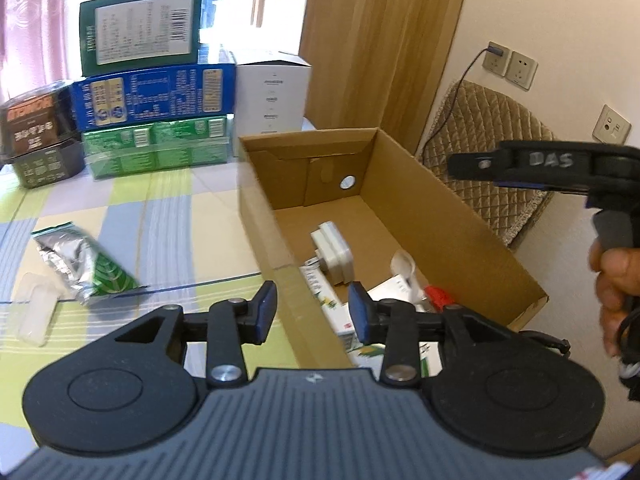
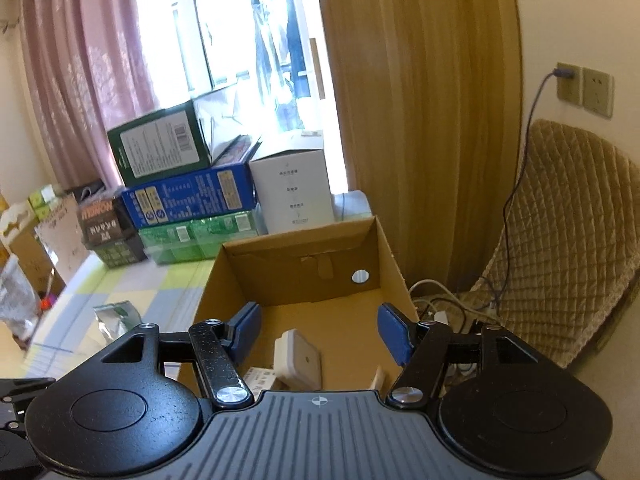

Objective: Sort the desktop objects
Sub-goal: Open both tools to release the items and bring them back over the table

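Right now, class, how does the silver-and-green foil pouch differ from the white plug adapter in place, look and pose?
The foil pouch lies on the checked tablecloth, outside the cardboard box; the white plug adapter sits inside that box. The pouch is crumpled, shiny and soft; the adapter is rigid, matte and blocky. The pouch lies flat; the adapter is tilted. Neither is held by a claw.

Matt cardboard box (image 1: 420,208) (crinkled foil pouch (image 1: 76,256))

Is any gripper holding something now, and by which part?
Nothing is held. The left gripper and right gripper are both open and empty above the cardboard box.
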`<state>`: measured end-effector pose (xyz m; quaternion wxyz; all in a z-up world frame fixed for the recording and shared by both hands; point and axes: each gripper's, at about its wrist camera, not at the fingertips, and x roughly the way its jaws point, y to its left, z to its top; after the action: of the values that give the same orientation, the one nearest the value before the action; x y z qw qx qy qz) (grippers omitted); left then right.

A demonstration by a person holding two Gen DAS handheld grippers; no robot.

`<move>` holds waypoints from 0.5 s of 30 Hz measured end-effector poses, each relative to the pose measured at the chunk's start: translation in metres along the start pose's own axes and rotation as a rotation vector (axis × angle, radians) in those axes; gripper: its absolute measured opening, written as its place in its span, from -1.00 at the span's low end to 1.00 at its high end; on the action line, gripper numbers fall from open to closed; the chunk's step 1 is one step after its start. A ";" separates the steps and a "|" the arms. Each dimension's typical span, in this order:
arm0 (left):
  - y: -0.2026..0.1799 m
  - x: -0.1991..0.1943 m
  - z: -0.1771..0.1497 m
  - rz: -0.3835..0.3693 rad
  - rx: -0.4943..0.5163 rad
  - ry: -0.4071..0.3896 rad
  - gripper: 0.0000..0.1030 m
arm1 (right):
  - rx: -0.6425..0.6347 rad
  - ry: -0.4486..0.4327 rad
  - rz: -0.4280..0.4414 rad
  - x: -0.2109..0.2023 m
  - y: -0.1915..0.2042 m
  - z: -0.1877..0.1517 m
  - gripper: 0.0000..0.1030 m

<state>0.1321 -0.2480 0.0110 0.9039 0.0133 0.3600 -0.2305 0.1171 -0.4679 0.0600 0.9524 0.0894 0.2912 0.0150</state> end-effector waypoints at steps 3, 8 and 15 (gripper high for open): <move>0.011 -0.012 -0.006 0.017 -0.013 -0.004 -0.24 | 0.020 -0.005 0.006 -0.012 0.000 -0.001 0.24; 0.032 -0.033 -0.016 0.056 -0.029 -0.011 -0.13 | 0.039 -0.013 0.044 -0.028 0.015 -0.006 0.44; 0.062 -0.066 -0.032 0.117 -0.047 -0.024 0.21 | 0.027 -0.022 0.111 -0.046 0.052 -0.019 0.68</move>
<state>0.0958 -0.1593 0.0216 0.9203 0.0103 0.3529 -0.1687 0.0697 -0.4173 0.0788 0.9519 0.1186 0.2755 0.0629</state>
